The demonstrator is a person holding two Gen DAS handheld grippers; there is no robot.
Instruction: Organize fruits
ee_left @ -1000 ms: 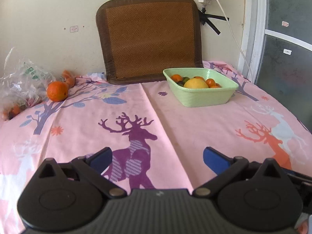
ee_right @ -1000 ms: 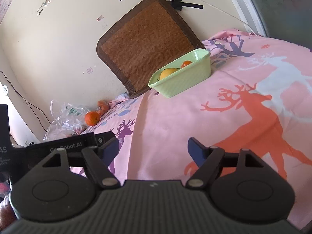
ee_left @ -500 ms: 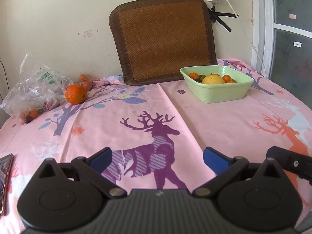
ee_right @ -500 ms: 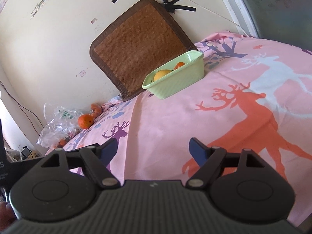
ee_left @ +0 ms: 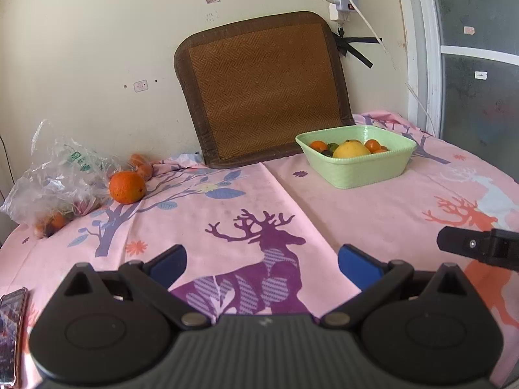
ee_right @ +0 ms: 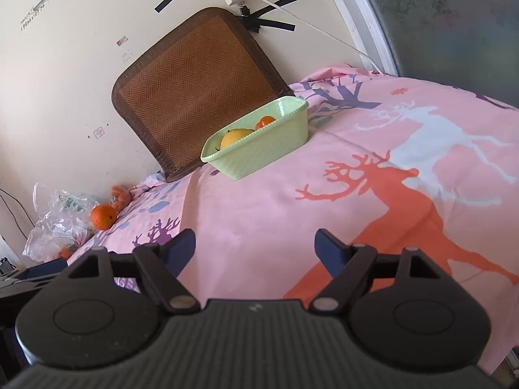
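A light green basket stands at the back right of the pink cloth, holding a yellow fruit and small oranges; it also shows in the right wrist view. A loose orange lies at the back left beside a clear plastic bag with more fruit; the orange shows in the right wrist view too. My left gripper is open and empty, low over the purple deer. My right gripper is open and empty over the cloth's middle.
A brown woven mat leans on the wall behind the basket. A phone lies at the near left edge. Part of the right gripper's body shows at the left view's right side. A window frame stands to the right.
Both grippers have pulled back and risen a little, so the basket and orange look farther off. The phone and the other gripper have come into the left view. Both stay open.
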